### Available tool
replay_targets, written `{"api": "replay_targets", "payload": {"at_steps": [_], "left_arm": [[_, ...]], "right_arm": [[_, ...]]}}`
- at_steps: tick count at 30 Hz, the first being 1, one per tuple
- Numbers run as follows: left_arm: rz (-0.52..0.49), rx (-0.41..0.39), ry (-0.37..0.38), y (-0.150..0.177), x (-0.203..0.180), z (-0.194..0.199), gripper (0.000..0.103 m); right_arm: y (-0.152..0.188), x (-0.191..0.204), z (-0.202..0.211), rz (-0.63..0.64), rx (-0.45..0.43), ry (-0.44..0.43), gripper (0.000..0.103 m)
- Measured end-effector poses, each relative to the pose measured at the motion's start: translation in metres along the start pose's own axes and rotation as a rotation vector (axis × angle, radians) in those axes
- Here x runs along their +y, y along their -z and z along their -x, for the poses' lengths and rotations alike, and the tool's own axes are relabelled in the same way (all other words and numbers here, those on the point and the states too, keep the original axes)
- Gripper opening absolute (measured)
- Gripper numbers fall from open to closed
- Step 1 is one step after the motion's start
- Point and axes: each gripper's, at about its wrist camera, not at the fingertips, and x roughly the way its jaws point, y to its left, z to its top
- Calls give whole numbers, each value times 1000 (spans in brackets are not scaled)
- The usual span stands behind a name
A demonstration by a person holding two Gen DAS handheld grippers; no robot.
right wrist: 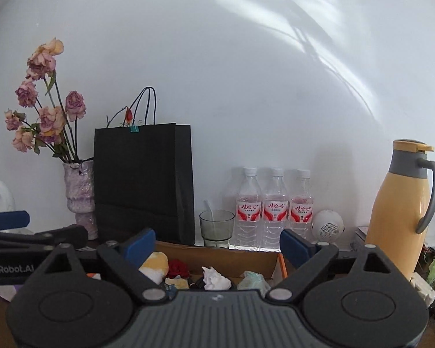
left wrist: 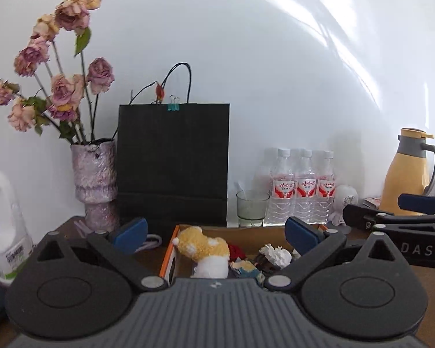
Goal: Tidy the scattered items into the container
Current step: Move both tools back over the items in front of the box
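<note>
The cardboard box [left wrist: 248,236] sits on the worktop [left wrist: 72,226] before the black bag [left wrist: 172,162], holding a yellow-and-white plush toy [left wrist: 203,248], something red [left wrist: 236,250], a crumpled white tissue [left wrist: 275,253] and, in the right view, what may be a pale green wad [right wrist: 253,279]. The plush lies tilted, its yellow end toward the box's left wall. Both the left claw [left wrist: 216,232] and the right claw [right wrist: 217,243] are spread wide above the box, pinching nothing.

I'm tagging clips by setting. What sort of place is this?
Probably a home or office side table against a white wall: a vase of dried roses, a yellow thermos jug, three water bottles and a cardboard box of odds and ends.
</note>
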Motion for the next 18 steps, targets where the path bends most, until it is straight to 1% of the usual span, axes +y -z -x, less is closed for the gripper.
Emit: {"api": "replay_targets", "payload": {"at_steps": [1, 3, 4, 5, 6, 7, 8, 10, 12, 14, 16, 18], "left_arm": [[-9, 6, -7, 3, -1, 11, 103], [-20, -16, 2, 13, 1, 40, 103], [-16, -29, 11, 21, 2, 58, 103], [-3, -40, 25, 30, 4, 76, 103], [15, -43, 37, 40, 6, 92, 103], [32, -41, 47, 51, 8, 106, 103], [39, -34, 52, 63, 9, 119, 103], [19, -2, 38, 85, 10, 138, 103], [-24, 31, 27, 105, 13, 151, 103], [-43, 79, -2, 122, 16, 161, 103], [-29, 127, -2, 137, 21, 169, 103], [-8, 177, -8, 148, 24, 172, 103]], "right_arm": [[3, 2, 8, 5, 6, -4, 93], [9, 6, 31, 36, 19, 3, 93], [15, 7, 47, 43, 12, 6, 94], [21, 6, 64, 35, 4, -2, 94], [29, 5, 82, 14, 4, -11, 97], [38, 5, 97, -2, 13, -32, 100], [48, 5, 111, -23, 24, -51, 100], [68, 8, 135, -48, 47, -64, 100], [87, 13, 155, -39, 73, -69, 100], [104, 17, 171, -33, 102, -63, 100], [119, 19, 183, -34, 129, -71, 100], [133, 21, 192, -23, 152, -54, 100]]}}
